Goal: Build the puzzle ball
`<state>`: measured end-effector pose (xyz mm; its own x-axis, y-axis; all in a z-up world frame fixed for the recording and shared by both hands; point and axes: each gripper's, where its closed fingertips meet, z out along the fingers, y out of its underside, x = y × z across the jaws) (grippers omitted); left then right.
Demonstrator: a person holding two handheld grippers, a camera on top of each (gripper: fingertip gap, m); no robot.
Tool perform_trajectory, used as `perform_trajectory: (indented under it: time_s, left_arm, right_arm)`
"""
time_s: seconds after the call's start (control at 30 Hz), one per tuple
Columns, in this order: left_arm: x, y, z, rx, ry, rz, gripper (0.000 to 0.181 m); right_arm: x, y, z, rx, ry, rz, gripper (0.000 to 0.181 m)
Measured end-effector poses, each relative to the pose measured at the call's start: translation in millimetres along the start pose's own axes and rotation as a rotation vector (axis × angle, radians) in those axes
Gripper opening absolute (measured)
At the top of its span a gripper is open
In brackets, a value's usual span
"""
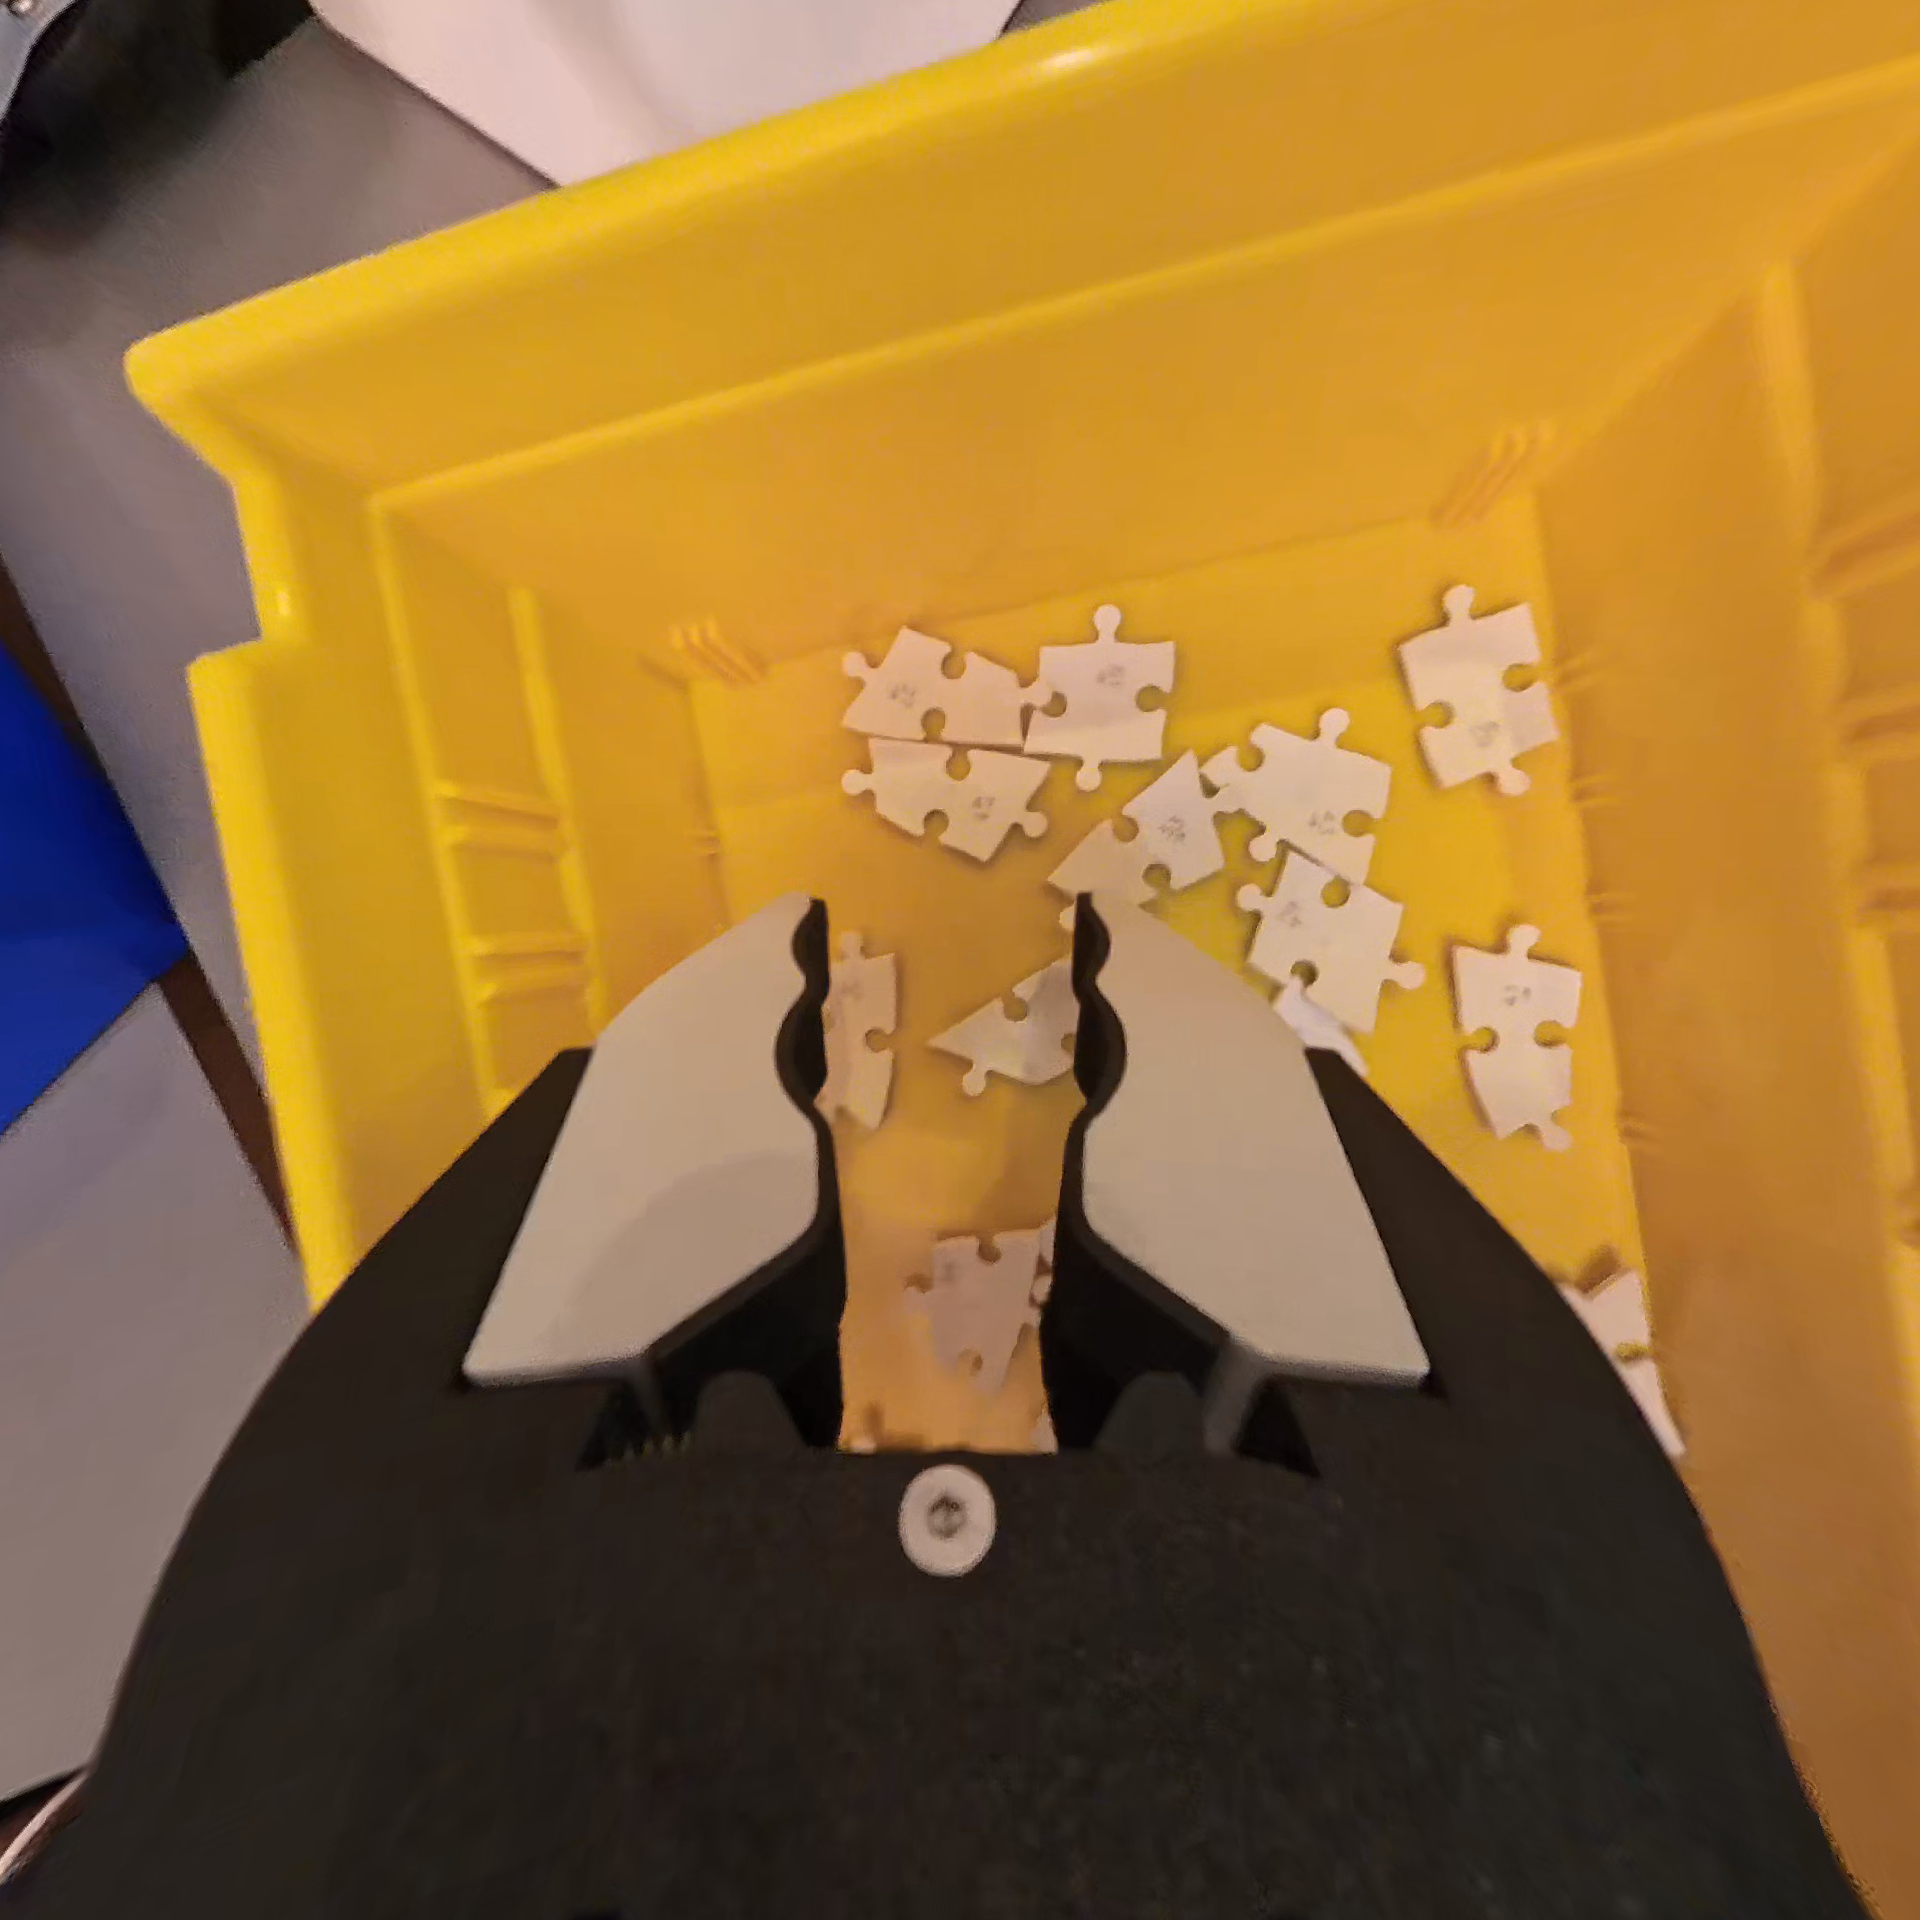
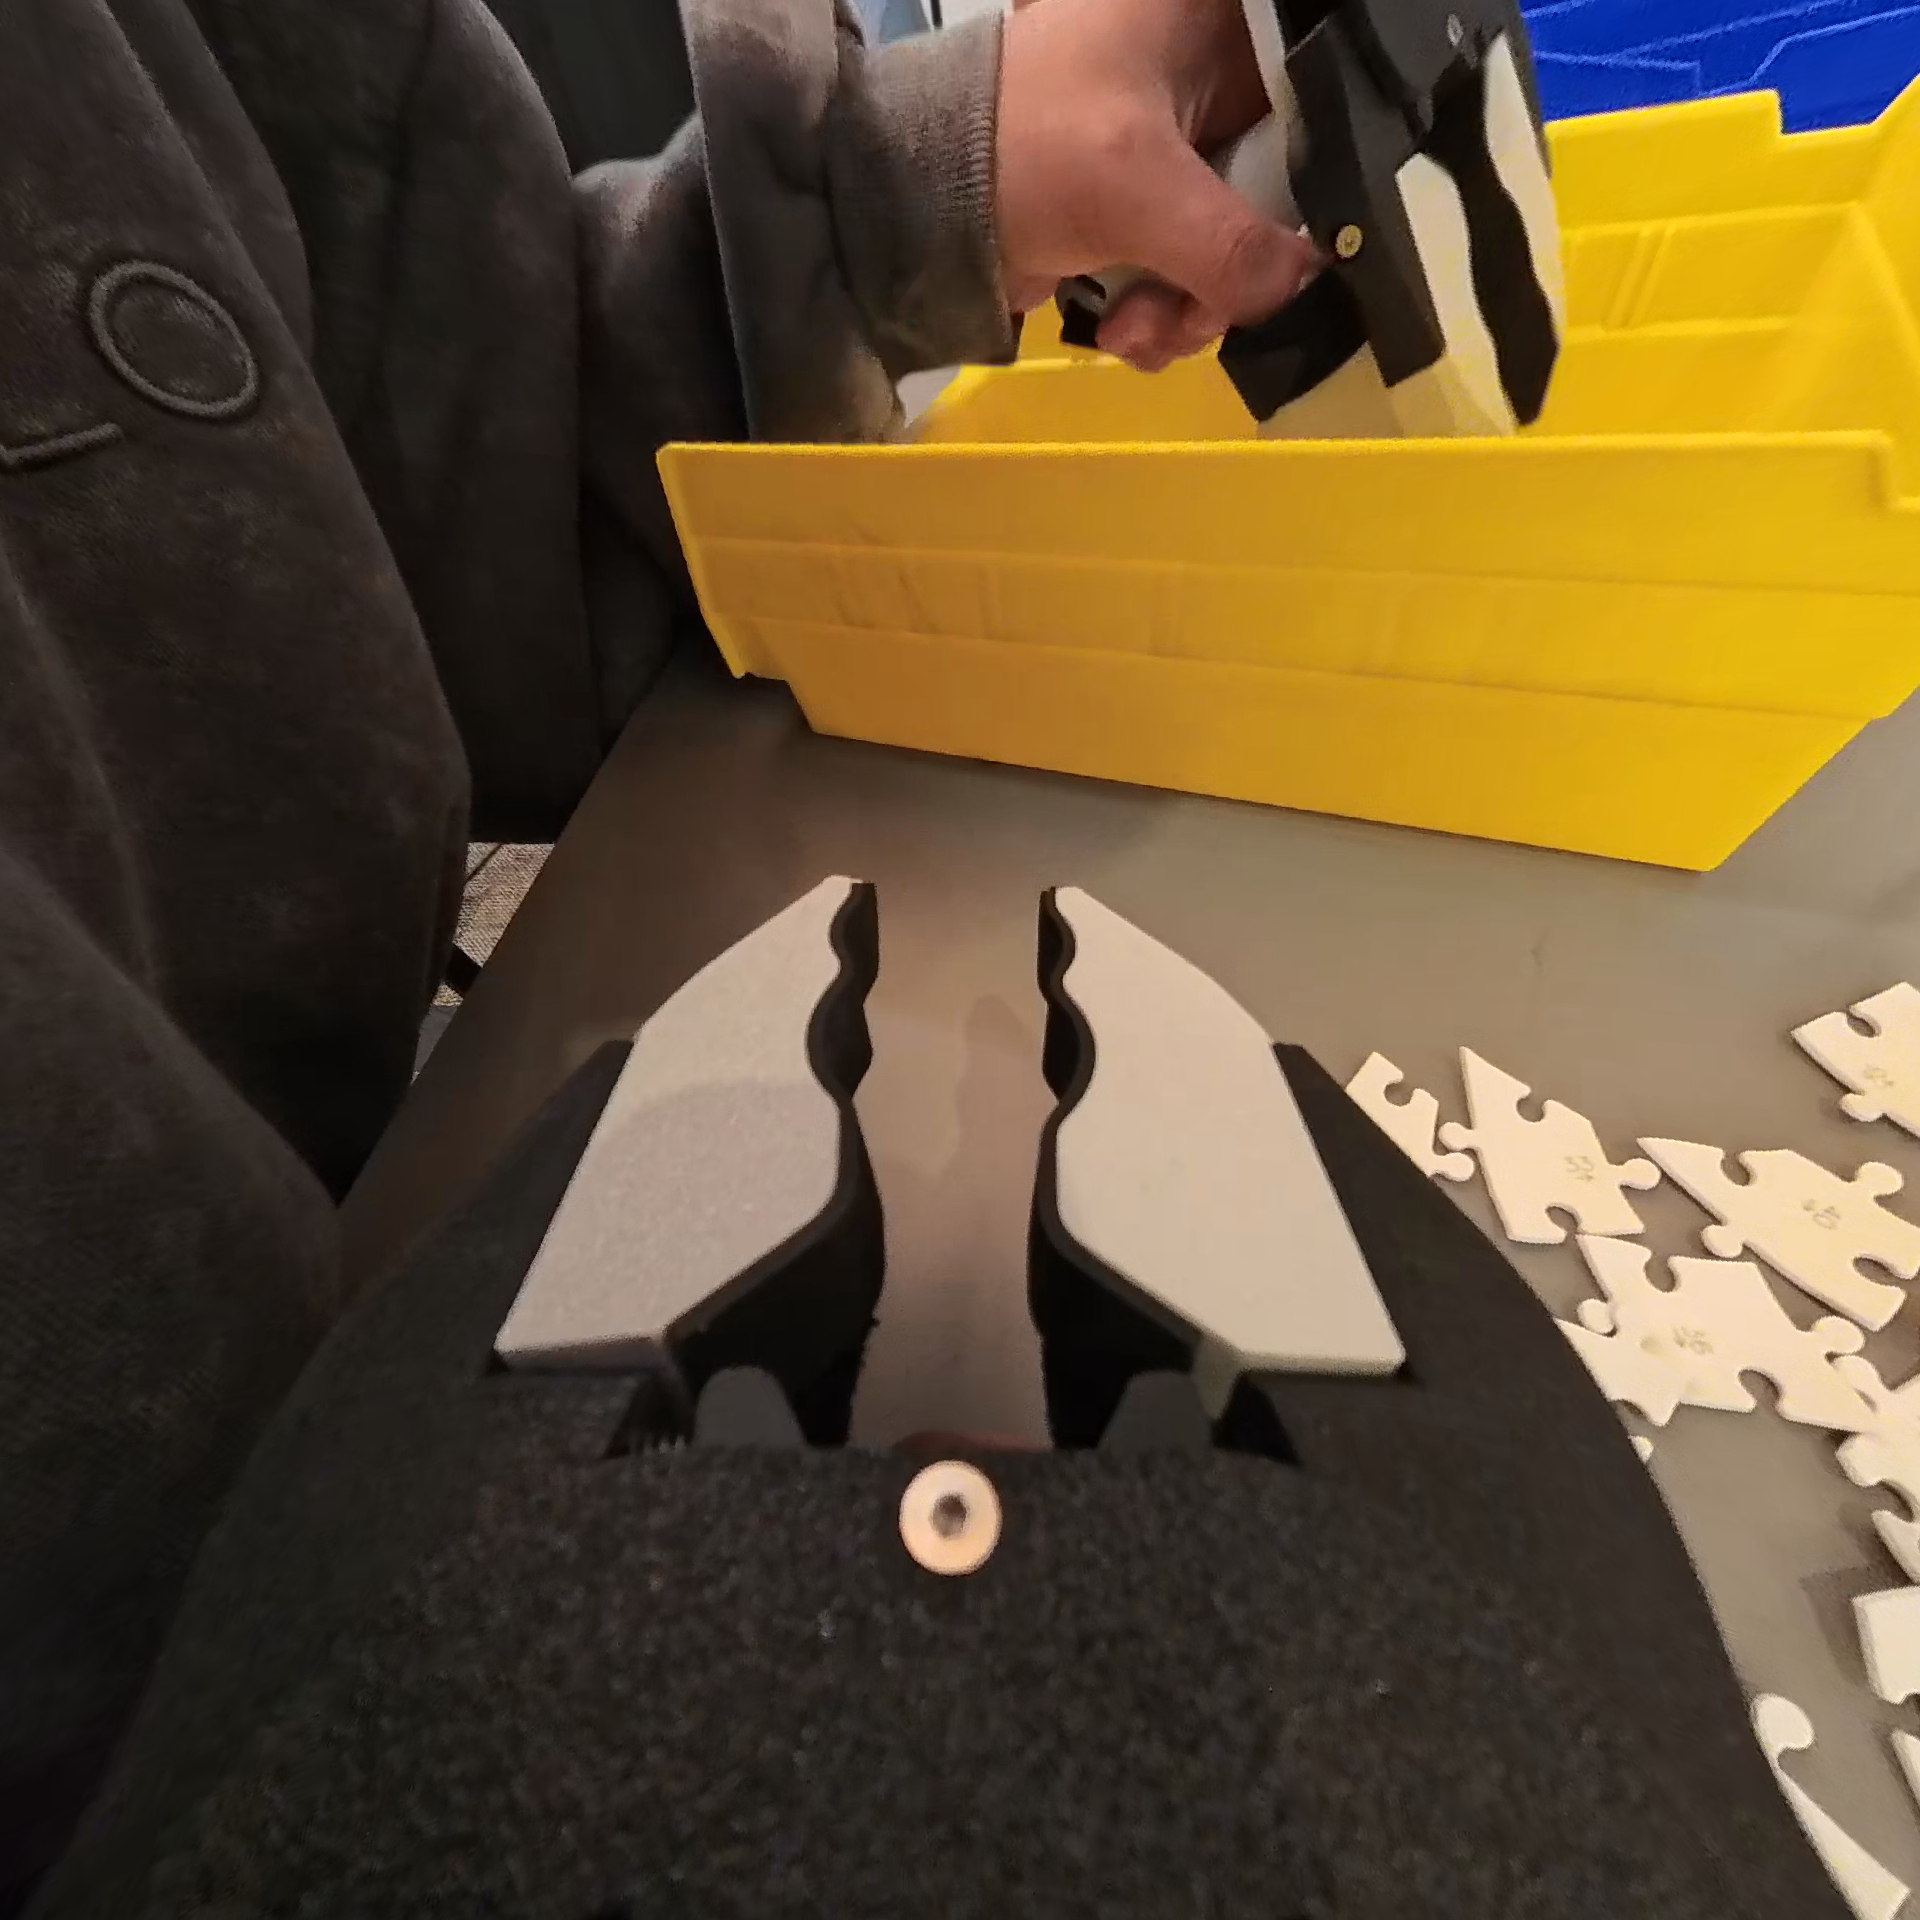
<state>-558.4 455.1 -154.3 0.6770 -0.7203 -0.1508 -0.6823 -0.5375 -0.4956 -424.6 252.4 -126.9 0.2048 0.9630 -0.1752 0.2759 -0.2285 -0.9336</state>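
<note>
Left claw agape, empty, above yellow bin pieces.

Left view steeply down into yellow bin; right view low, sideways toward it.

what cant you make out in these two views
- Pieces in the bin, left wrist view: several sit partly behind the left gripper.
- Pieces on the table, right wrist view: cut off by the right edge.
- No ball shows in either view.
- Right gripper: open, empty.
</note>
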Motion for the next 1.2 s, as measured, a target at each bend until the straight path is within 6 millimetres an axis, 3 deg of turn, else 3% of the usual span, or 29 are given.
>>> perform_trajectory:
  time_s: [0.1,0.2,0.37,0.47,0.6,0.7,0.8,0.87,0.97,1.03,1.13,1.2]
  left_arm:
    - [-4,4,-9,-0.005,-0.017,0.022,0.044]
    - [-2,-4,-8,0.030,0.025,0.032,0.044]
    - [4,-23,23,0.022,0.115,0.070,0.048]
    - [-3,-24,42,-0.032,0.118,0.053,0.057]
    - [-6,-22,53,-0.073,0.110,0.048,0.053]
    - [1,-21,52,-0.079,0.156,0.039,0.038]
    - [4,-19,51,-0.077,0.157,0.049,0.037]
    - [6,-17,48,-0.079,0.143,0.072,0.014]
    - [8,-18,42,-0.040,0.116,0.098,0.007]
    - [7,-18,36,-0.029,0.101,0.087,0.006]
    - [1,-23,31,-0.005,0.083,0.069,0.029]
    - [1,-26,33,-0.006,0.108,0.052,0.030]
  right_arm:
    - [0,0,0,0.000,0.000,0.003,0.029]
    - [0,0,0,0.000,0.001,0.000,0.029]
    - [-1,1,-1,-0.005,0.004,-0.003,0.029]
    - [0,1,-3,0.001,0.005,0.004,0.029]
    - [0,0,-4,0.009,0.003,0.014,0.029]
    - [0,0,-5,0.009,0.002,0.014,0.029]
    - [0,0,-5,0.008,0.002,0.014,0.029]
    - [0,1,-5,0.007,0.001,0.015,0.029]
    - [0,1,-4,0.006,0.003,0.012,0.029]
    - [0,1,-4,0.002,0.004,0.008,0.029]
    - [-1,2,-4,-0.003,0.010,-0.003,0.029]
    - [-2,2,-4,-0.006,0.013,-0.009,0.029]
